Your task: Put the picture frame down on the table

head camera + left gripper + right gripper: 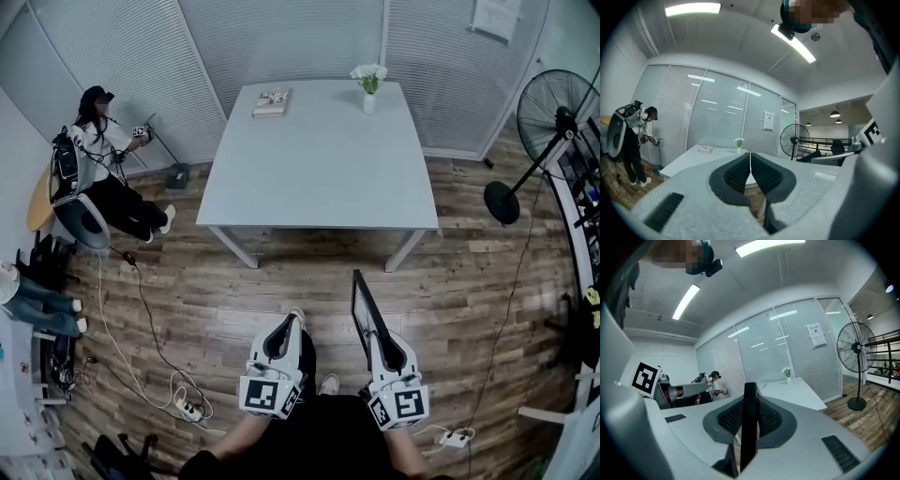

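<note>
A thin black picture frame [364, 307] stands edge-on in my right gripper [380, 339], which is shut on it; in the right gripper view the picture frame [749, 423] rises as a dark bar between the jaws. My left gripper [284, 330] is shut with nothing in it, its pads [738, 174] pressed together. Both grippers hang over the wooden floor, well short of the pale grey table [319, 197]. The table [797, 392] also shows ahead in the right gripper view.
On the table's far side lie a book [272, 101] and a small vase of white flowers [369, 86]. A standing fan [548, 131] is at the right. A person [98, 164] stands at the left wall. Cables and a power strip [187, 409] lie on the floor.
</note>
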Tool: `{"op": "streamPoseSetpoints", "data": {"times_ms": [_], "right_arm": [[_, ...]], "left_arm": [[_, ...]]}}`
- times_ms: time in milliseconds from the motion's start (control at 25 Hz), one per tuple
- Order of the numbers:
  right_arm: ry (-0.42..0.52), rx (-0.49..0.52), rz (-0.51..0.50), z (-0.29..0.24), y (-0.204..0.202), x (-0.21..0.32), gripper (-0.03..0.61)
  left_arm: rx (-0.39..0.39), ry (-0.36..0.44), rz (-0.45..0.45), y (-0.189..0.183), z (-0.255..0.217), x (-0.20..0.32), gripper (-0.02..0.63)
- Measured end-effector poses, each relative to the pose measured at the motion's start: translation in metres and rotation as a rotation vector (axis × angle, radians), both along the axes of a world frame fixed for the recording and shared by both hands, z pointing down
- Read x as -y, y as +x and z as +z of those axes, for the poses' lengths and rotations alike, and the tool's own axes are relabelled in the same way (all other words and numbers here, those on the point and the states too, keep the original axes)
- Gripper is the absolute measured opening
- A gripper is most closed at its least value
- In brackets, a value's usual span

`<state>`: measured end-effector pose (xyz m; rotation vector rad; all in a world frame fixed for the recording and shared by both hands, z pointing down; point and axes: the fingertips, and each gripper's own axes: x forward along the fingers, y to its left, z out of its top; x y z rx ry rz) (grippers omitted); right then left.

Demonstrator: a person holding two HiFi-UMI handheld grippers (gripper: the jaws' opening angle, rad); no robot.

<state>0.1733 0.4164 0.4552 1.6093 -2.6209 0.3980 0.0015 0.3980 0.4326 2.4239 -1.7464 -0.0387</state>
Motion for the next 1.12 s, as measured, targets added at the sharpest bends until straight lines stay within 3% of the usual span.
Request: {"op": "streamPoseSetpoints", "data": {"times_ms": [480, 1120], "right_arm": [[-0.081, -0.052, 0.013, 0.023, -0.048, 0.127, 0.058], [-0.037, -0.093, 0.032, -0.014, -0.136, 0.282, 0.058]], "left_arm": [[-0.028, -0.041, 0.072, -0.04, 0.012, 0.137, 0.021], [-0.073, 0.015, 0.123, -0.118, -0.011, 0.303, 0.022]]}}
